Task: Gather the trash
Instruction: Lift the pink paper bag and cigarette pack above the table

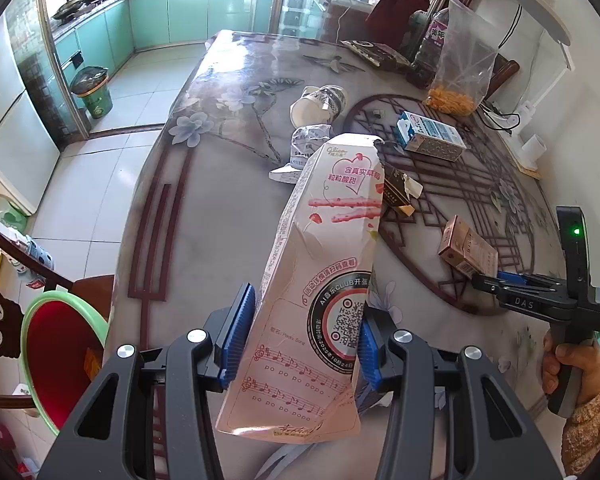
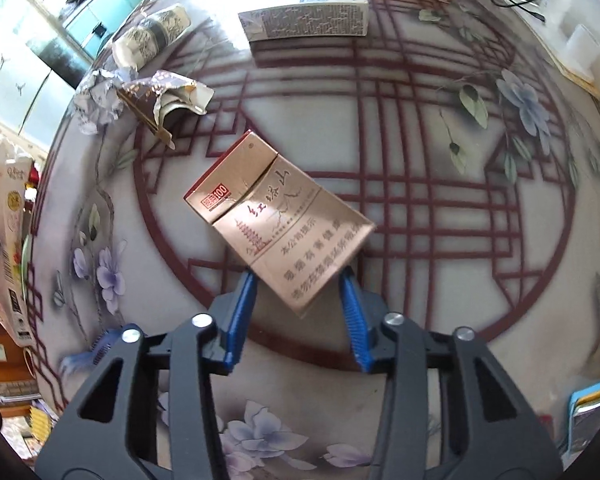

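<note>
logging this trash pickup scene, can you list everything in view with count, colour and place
snack box: 1, pink, gripped by the left gripper
cigarette pack: 1, gold and red, on table, its near end between the right jaws
milk carton: 1, blue and white, lying mid table
paper cup: 1, white patterned, tipped over
crumpled wrapper: 1, white-grey, beside the cup
torn dark pack: 1, brown, behind the snack box
plastic bag: 1, clear with orange contents, far side
basin: 1, green rim, red inside, left of table
table: 1, floral cover
left gripper: black, blue pads
right gripper: black, blue pads
hand: 1, holding right gripper's handle
</note>
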Motion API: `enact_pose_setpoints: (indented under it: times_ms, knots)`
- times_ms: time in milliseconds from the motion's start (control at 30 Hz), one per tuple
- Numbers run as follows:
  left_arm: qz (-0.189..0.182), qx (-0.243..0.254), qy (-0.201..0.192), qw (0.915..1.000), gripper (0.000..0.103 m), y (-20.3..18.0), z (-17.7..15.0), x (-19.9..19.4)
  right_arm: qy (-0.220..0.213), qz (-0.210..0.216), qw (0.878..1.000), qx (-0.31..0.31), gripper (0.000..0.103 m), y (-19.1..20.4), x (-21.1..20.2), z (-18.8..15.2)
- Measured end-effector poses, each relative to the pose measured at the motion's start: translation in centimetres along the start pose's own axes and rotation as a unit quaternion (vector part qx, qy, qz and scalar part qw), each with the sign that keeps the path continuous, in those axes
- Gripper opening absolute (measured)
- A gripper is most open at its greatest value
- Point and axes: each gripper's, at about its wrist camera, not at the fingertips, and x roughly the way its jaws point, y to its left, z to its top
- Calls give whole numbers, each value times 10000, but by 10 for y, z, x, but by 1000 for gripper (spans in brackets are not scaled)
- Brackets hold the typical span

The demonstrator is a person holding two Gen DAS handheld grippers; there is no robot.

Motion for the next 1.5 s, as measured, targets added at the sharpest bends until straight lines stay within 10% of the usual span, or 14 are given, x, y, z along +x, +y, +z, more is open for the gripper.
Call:
enact_pose_setpoints:
  times_ms: [567, 633, 700, 1100, 1500]
  knots:
    - [-165, 59, -33, 9998, 44, 37, -9, -10, -276, 426, 9979, 408, 15, 26, -28, -13]
    - [-142, 22, -23, 9999, 44, 43, -10, -11, -292, 316, 9983, 383, 55, 24, -26, -12]
    - [-116, -25, -7, 9999, 44, 49, -13, -12, -440, 221, 9980, 384, 74, 22, -27, -7]
    - [-15, -114, 66, 9999, 44, 60, -23, -12, -77, -259, 9981, -553, 65, 51, 9, 22]
    - [-69, -88, 72, 9999, 44, 60, -24, -13, -516, 348, 9981, -21, 62, 62, -38, 8]
